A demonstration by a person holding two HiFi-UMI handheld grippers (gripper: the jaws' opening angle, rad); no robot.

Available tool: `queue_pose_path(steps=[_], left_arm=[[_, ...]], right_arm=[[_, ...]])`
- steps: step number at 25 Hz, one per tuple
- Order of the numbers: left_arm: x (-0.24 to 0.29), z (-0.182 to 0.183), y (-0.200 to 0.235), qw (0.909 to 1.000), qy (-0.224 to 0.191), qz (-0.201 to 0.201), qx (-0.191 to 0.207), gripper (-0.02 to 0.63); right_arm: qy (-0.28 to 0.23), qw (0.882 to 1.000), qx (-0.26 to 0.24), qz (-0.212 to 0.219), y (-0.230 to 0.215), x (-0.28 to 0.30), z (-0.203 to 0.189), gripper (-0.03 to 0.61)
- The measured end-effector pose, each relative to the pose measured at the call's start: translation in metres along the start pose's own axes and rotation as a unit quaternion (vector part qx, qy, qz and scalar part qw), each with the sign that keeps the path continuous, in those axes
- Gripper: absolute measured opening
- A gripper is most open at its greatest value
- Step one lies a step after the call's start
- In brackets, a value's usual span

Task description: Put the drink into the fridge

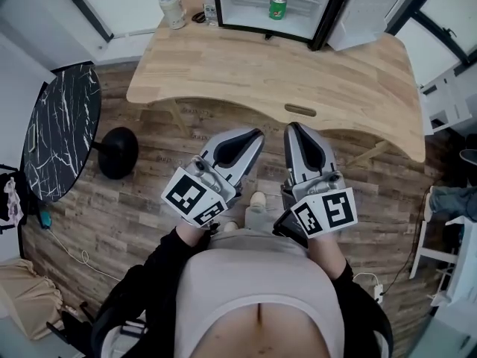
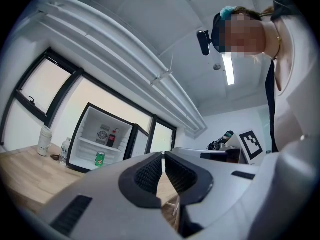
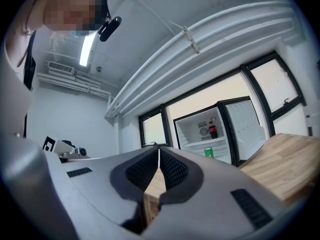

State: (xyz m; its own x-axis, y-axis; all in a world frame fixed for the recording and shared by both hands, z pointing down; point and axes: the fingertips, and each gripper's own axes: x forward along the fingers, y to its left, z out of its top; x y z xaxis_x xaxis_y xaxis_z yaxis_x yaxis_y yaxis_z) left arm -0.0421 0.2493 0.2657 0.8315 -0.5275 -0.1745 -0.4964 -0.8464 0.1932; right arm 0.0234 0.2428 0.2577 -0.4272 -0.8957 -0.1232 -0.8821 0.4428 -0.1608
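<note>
A small fridge (image 1: 325,15) stands open at the back of the wooden desk (image 1: 298,73), its door (image 1: 365,10) swung to the right. A green can (image 1: 277,7) sits on its lower level. In the left gripper view the can (image 2: 100,158) shows below a cola bottle (image 2: 114,138) on the upper shelf; the right gripper view shows the same can (image 3: 209,152) and bottle (image 3: 213,130). My left gripper (image 1: 256,135) and right gripper (image 1: 294,128) are held side by side near the person's body, over the floor in front of the desk. Both are shut with nothing between the jaws.
A lidded cup (image 1: 172,10) and a clear water bottle (image 1: 210,6) stand on the desk left of the fridge. A black marble round table (image 1: 59,125) and a black round base (image 1: 118,152) are on the floor at left. White furniture (image 1: 447,99) stands at right.
</note>
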Motion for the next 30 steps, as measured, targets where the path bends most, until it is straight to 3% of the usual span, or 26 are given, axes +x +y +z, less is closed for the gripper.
queue_pose_path(steps=[13,22,30], left_arm=[[-0.083,0.007,-0.056,0.9997,-0.004,-0.023,0.005,0.023],[-0.094,0.011,-0.076,0.9993,-0.005,-0.034,0.017,0.023],[-0.074,0.011,-0.080,0.9995,-0.008,-0.032,0.002,0.023]], right_arm=[[-0.012,1.000,-0.005,-0.025,0.074,-0.067,0.000,0.034],[-0.009,0.999,-0.020,-0.040,0.068,-0.090,0.011,0.034],[-0.005,0.999,-0.012,-0.040,0.045,-0.094,0.017,0.031]])
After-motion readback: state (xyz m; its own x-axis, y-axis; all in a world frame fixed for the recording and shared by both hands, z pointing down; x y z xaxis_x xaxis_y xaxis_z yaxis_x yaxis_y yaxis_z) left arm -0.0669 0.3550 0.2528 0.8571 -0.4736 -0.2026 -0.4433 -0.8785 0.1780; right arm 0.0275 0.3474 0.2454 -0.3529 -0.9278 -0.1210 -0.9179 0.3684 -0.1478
